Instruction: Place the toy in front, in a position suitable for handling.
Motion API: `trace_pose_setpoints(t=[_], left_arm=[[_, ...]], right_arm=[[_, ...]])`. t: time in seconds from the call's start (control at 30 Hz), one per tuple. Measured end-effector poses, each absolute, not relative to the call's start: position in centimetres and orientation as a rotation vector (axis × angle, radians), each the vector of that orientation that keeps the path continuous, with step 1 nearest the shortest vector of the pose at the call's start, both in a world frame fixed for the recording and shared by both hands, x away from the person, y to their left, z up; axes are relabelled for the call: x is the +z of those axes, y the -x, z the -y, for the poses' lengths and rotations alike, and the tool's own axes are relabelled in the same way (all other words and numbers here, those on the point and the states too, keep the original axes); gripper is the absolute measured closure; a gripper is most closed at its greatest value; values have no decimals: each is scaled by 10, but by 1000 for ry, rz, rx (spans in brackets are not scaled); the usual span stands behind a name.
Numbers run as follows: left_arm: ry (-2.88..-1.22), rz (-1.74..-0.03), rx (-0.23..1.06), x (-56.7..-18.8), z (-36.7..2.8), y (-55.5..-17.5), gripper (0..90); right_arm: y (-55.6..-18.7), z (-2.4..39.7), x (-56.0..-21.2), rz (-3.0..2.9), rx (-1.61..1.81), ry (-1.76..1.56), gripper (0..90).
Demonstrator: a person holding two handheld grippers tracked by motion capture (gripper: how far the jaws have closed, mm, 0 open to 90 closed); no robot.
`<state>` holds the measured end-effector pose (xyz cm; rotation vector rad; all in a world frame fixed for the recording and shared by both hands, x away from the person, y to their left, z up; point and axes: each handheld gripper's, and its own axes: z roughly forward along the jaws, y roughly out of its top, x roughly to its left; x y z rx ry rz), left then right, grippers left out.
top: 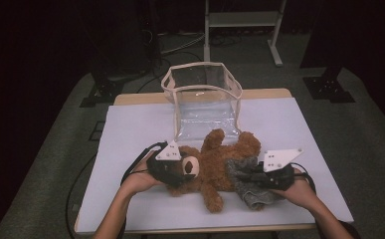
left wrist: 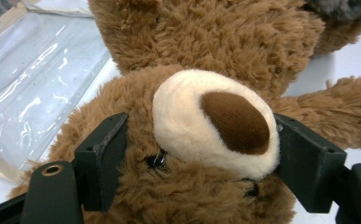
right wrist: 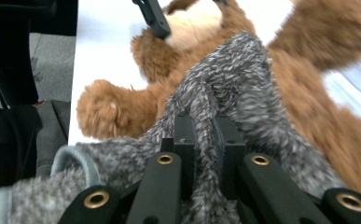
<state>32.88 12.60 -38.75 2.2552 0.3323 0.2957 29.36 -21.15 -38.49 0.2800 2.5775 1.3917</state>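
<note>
Left gripper [top: 177, 172], held in the person's left hand [top: 140, 180], is clamped on the head of the brown teddy bear [top: 215, 167]; in the left gripper view its two black jaws press into the fur on both sides of the cream muzzle [left wrist: 215, 123], so the jaws stand fairly wide but closed on the head. Right gripper [top: 252, 175], in the right hand [top: 299, 191], has its jaws nearly together and pinches a fold of the grey fuzzy garment [right wrist: 225, 93] that lies over the bear's lower body. The bear lies on its back in the near middle of the white table [top: 130, 134], its head to the left and its legs to the right. Just behind it, on the far side, stands a clear plastic bag [top: 205, 97] with a beige rim, its mouth open upward.
</note>
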Motion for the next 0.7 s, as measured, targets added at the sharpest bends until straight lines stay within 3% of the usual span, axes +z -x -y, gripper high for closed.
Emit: trace_pose_setpoints(t=[0.47, 0.7], left_arm=[[-2261, -312, 292, -387, -126, -328, 234], [-2263, -295, 287, -387, -128, -326, 234]], right_arm=[[-274, 273, -415, -2553, 1425, -510, 812], [-286, 252, -403, -2542, 1460, -444, 812]])
